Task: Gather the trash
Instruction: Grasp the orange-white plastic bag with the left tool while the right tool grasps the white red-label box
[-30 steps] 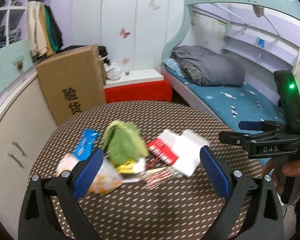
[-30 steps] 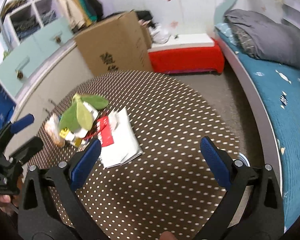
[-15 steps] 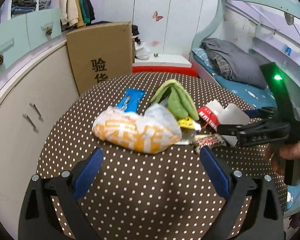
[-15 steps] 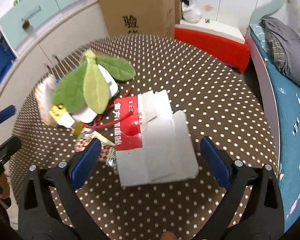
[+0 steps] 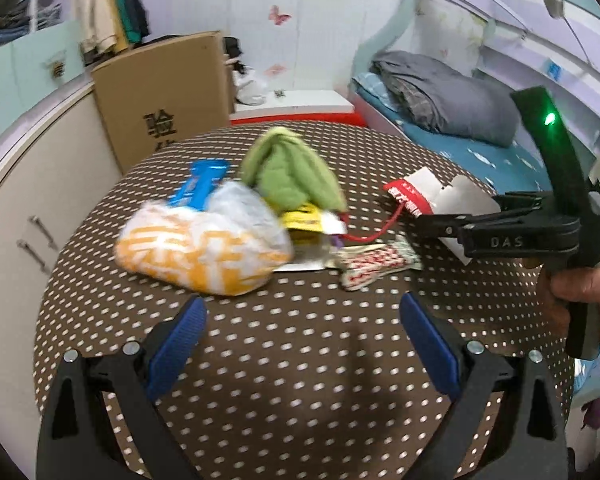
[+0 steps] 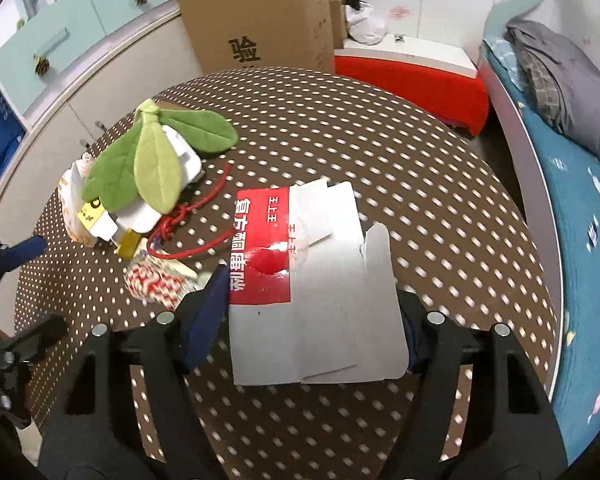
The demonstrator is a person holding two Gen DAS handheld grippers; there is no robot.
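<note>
Dotted round table (image 6: 380,128) strewn with trash.
Right gripper (image 6: 312,312) closing around flattened carton (image 6: 320,300); left gripper (image 5: 304,344) open, empty. Pads may skid off its thin edges.

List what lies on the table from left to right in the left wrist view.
Orange bag → green plush → red-and-white wrapper → red-and-white carton, with the right gripper closing around it.
</note>
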